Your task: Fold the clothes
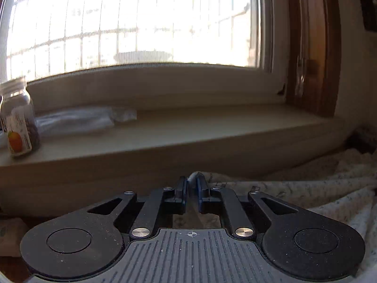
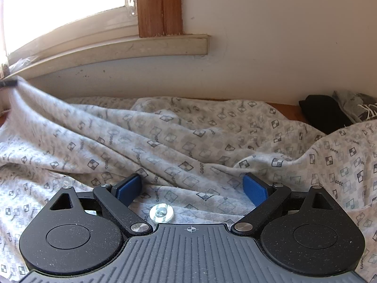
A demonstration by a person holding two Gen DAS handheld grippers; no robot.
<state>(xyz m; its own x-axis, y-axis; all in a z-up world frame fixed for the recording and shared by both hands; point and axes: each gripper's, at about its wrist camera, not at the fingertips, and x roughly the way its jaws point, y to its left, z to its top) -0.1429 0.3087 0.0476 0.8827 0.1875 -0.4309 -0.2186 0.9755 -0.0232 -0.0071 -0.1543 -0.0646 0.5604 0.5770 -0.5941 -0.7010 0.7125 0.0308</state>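
Right under the right tongs (image 2: pixel 192 187) sits a round, see-through button (image 2: pixel 161 213) on the patterned cloth (image 2: pixel 179 141). These tongs are spread wide, with their blue pads far apart, and they hold nothing; the cloth just lies below and between them. The cloth is soft and thin, pale grey, printed all over with little checkered squares and tiny words. It lies crumpled in long folds over a brown counter (image 2: pixel 286 108) beside a white wall. At the far left of that view, one corner of the cloth is pulled up into a tight slope, and a dark bit of the other tool pinches its tip there. The left tongs (image 1: pixel 192 184) are pressed nearly together on a small bunched fold of that cloth, which pokes up between the pads. Behind them runs a smooth, pale window sill (image 1: pixel 212 127) under a very bright window (image 1: pixel 132 21). A jar (image 1: pixel 20 122) with a white lid and a fruit label stands on the sill, next to a clear plastic bag (image 1: pixel 77 119) that is blurry. At the right edge of the counter lies something black (image 2: pixel 324 113) and a grey printed thing, both partly cut off and hard to make out.
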